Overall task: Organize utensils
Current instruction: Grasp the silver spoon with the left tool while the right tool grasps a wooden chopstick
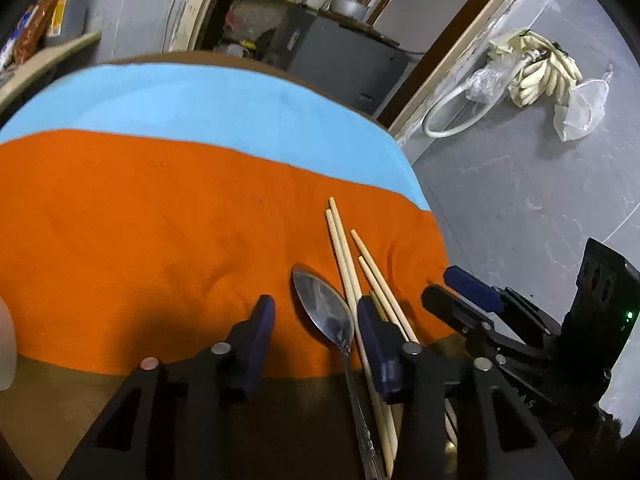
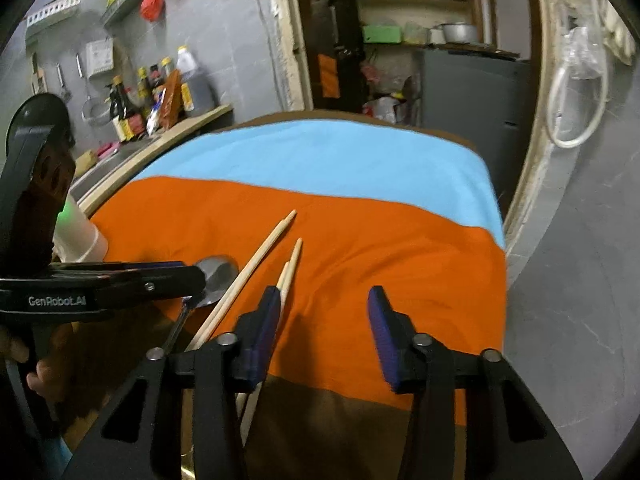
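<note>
A metal spoon [image 1: 324, 312] lies bowl-up on the orange cloth [image 1: 160, 240], with several wooden chopsticks [image 1: 344, 248] just to its right. My left gripper [image 1: 316, 308] is low over the cloth and open. The spoon sits between its jaws, close to the right finger [image 1: 372, 332], and that finger rests over the chopsticks. My right gripper [image 2: 325, 296] is open over bare orange cloth. The chopsticks [image 2: 264, 248] lie to its left, and one pair runs under its left finger [image 2: 266, 320]. The spoon [image 2: 220, 272] shows beyond them, under the left gripper [image 2: 192, 276].
The orange and light blue cloth [image 2: 320, 152] covers a brown table [image 2: 340, 420], whose edge drops to a grey floor [image 1: 520, 200] on the right. A pale cup [image 2: 80, 236] stands at the left. A counter with bottles [image 2: 160, 92] is behind it.
</note>
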A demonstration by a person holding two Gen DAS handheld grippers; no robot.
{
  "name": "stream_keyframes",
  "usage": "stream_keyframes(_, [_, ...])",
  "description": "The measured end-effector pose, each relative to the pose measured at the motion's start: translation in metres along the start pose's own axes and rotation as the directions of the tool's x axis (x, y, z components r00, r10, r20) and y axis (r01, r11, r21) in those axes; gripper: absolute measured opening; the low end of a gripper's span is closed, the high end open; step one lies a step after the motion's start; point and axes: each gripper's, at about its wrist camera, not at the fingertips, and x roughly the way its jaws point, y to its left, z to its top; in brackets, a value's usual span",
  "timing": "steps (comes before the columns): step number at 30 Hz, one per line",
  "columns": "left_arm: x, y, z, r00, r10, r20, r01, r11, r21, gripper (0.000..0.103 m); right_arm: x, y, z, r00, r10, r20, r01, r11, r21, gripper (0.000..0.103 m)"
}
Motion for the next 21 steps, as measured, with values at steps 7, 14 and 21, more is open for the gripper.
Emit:
stream_keyframes(7, [0.011,-0.001,0.005,0.999,-0.012,-0.031,0.011,1.0,-0.014,0.032,0.013,0.006,0.0,0.999,0.002,-0.053,-0.002,1.0,-0.013,0.035])
stream_keyframes(14, [0.016,-0.003,0.01,0.998,-0.022,-0.058,0.022,1.0,-0.004,0.023,0.016,0.009,0.005,0.997,-0.01,-0.08,0.007,0.999,-0.038,0.034])
stream_keyframes(21, [0.019,-0.005,0.012,0.994,-0.044,-0.096,0.044,0.999,-0.003,0.015,0.02,0.016,0.015,0.992,-0.059,-0.114,0.051,0.996,-0.071,0.034])
